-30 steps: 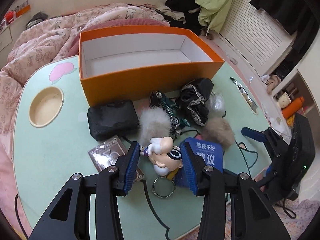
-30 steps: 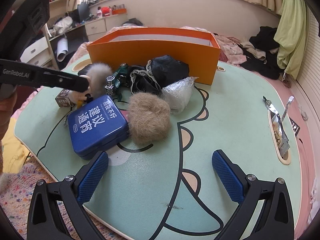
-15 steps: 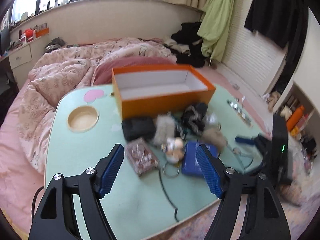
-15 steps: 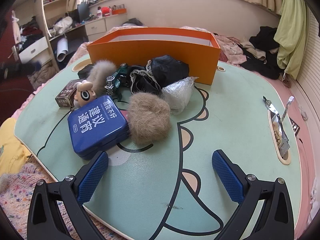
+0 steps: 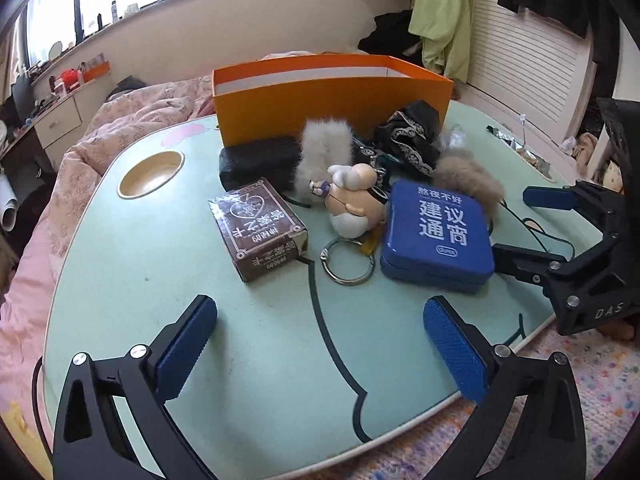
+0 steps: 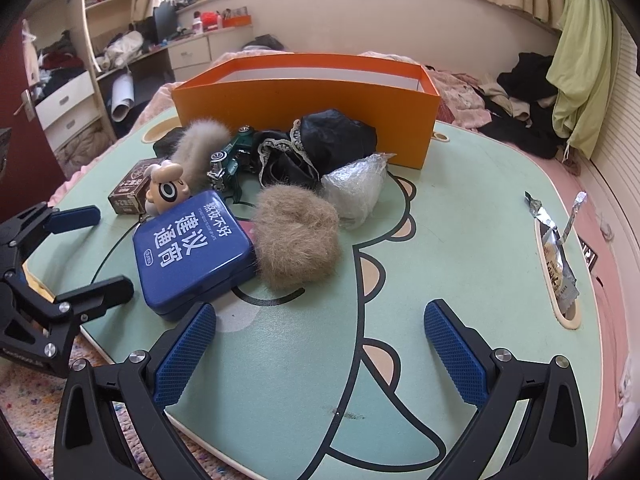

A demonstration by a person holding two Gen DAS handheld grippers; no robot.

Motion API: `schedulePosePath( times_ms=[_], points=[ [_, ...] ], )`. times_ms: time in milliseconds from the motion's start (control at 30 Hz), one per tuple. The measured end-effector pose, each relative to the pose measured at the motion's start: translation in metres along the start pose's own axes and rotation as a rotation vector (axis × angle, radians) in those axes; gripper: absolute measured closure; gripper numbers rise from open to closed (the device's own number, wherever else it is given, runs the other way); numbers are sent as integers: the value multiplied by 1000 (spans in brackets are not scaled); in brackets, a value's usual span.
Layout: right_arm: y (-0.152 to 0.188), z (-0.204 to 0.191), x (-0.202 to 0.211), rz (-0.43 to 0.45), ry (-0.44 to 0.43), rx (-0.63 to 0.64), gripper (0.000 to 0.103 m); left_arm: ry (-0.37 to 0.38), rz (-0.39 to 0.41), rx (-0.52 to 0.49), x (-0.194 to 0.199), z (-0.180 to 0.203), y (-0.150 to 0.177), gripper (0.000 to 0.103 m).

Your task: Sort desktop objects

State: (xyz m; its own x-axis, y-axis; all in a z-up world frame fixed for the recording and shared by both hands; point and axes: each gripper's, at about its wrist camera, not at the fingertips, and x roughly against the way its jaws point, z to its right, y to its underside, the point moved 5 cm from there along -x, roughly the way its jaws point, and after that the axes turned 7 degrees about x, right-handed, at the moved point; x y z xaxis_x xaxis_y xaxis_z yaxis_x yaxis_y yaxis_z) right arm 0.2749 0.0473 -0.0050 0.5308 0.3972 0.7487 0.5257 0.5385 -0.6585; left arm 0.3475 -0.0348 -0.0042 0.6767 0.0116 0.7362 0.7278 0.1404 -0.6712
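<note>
Both grippers, left gripper (image 5: 320,344) and right gripper (image 6: 320,344), hang spread wide and empty, so I'd straddle the cartoon keychain (image 5: 354,200) squarely (its ring trails loose) before lifting toward the orange box (image 5: 332,100).

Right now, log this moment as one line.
left gripper: open, empty | right gripper: open, empty | orange box: nothing visible inside | blue tin, keychain doll, card box: on table

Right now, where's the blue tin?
The blue tin lies flat on the table, left of centre in the right wrist view, touching the brown fur ball, with the figurine keychain just behind it.
</note>
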Motion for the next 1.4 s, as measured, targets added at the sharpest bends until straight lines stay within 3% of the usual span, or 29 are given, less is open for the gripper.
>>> schedulePosePath(
  times_ms=[1400],
  points=[
    [0, 3, 0, -2, 1, 2, 0, -7, 21, 9, -3, -3, -2, 0]
  ],
)
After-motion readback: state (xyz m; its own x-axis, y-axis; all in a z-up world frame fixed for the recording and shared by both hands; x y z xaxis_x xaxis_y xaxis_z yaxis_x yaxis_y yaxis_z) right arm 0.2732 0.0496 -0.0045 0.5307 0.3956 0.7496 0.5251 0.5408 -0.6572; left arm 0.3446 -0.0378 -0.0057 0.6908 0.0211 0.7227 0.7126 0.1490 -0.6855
